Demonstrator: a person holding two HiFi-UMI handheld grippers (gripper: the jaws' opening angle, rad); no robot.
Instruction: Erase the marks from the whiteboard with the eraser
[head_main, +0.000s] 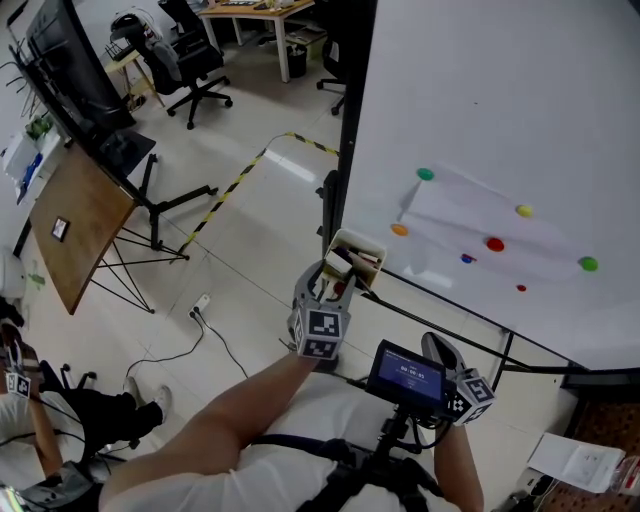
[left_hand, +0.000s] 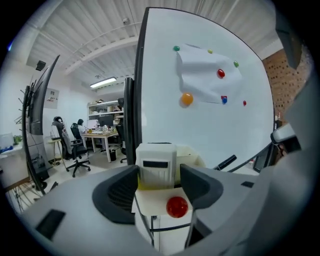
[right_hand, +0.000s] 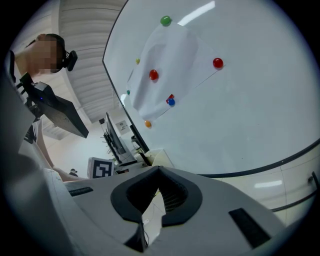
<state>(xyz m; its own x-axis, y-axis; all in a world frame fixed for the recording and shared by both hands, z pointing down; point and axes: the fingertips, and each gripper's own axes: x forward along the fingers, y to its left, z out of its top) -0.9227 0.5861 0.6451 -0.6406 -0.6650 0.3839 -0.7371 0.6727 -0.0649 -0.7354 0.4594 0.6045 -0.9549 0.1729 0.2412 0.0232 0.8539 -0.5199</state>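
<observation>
In the head view, the left tool (head_main: 335, 278) sat at the tray (head_main: 365, 243) by the whiteboard (head_main: 480, 100) edge. In the left gripper view, its jaws stood wide apart around what looked like the eraser (left_hand: 156, 164), ungripped; closing off-centre could have toppled it. In the right gripper view, the right tool (right_hand: 159, 175) was closed and empty.

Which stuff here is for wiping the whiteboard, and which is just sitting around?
For the job: whiteboard; white block that looks like the eraser; cream tray; left gripper, jaws open either side of the block.
Just lying about: paper sheet; red magnet; office chair; wooden table.
</observation>
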